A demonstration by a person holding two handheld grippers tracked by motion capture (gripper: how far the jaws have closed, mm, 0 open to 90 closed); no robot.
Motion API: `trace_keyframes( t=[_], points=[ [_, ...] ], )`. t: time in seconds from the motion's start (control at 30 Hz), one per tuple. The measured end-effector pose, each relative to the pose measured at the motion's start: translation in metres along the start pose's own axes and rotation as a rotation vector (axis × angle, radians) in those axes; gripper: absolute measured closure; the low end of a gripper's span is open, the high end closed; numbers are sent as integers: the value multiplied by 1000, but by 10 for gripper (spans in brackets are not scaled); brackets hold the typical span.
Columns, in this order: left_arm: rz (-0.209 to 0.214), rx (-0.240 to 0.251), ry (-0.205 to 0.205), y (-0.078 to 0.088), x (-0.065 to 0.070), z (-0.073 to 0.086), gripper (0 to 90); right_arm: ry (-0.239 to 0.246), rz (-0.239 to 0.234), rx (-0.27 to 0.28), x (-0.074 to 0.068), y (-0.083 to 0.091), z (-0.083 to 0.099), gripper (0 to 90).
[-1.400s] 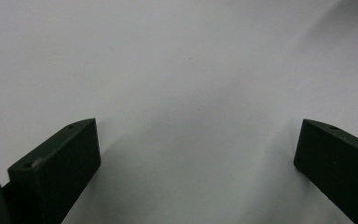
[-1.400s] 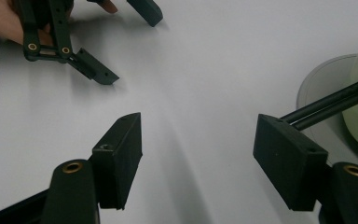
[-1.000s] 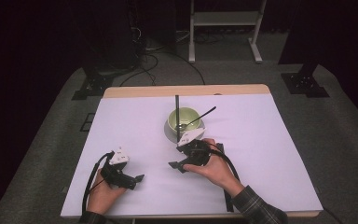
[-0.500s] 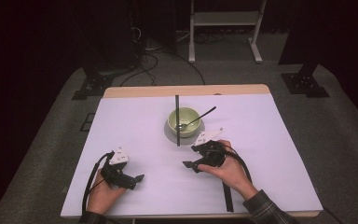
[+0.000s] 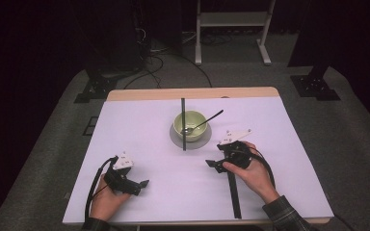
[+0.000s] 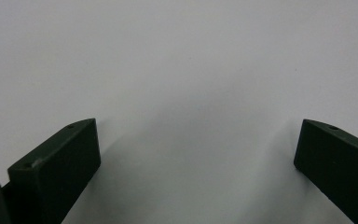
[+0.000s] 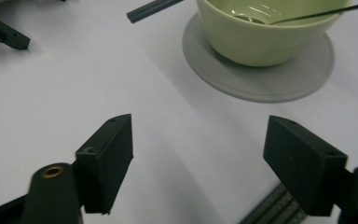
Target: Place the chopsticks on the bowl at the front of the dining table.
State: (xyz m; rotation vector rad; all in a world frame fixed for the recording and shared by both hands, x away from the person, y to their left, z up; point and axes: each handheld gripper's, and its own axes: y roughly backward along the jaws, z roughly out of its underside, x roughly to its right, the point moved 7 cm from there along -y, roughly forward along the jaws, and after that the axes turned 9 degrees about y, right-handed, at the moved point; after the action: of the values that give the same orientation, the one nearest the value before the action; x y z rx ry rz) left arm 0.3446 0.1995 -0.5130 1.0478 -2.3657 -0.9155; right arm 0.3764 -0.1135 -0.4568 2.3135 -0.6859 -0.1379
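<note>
A pale green bowl (image 5: pixel 190 125) stands on a grey saucer (image 5: pixel 201 141) at the table's middle, and a spoon (image 5: pixel 209 118) rests in it with its handle over the right rim. My right gripper (image 5: pixel 212 164) is just right of and in front of the saucer, pointing left. In the right gripper view the bowl (image 7: pixel 261 35) and saucer (image 7: pixel 242 79) lie ahead of my right gripper (image 7: pixel 200 126). Its jaws have just been opening, and only bare table lies between them. My left gripper (image 5: pixel 142 186) rests open at the front left, with bare table between the jaws (image 6: pixel 198 140).
A thin black rod (image 5: pixel 183 124) lies on the table, running front to back past the bowl's left side. A ribbed black strip (image 5: pixel 233 192) lies under my right hand and reaches toward the front edge. A white sheet (image 5: pixel 139 139) covers the table.
My right hand has slid to the right, away from the front of the bowl, and the black strip now shows beneath it. The left hand has stayed put.
</note>
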Motion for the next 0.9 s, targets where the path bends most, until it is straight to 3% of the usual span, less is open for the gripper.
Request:
trace_keyframes(
  t=[0.5, 0.63, 0.77, 0.9],
  points=[
    [0, 0, 0, 0, 0, 0, 0, -57, 109, -6, 29, 32, 37, 169],
    [0, 0, 0, 0, 0, 0, 0, -77, 113, -13, 33, 40, 48, 169],
    [-1, 1, -1, 0, 0, 0, 0, -130, 120, -9, 38, 50, 58, 169],
    [-1, 1, -1, 0, 0, 0, 0, -142, 130, -8, 39, 59, 67, 155]
  ],
)
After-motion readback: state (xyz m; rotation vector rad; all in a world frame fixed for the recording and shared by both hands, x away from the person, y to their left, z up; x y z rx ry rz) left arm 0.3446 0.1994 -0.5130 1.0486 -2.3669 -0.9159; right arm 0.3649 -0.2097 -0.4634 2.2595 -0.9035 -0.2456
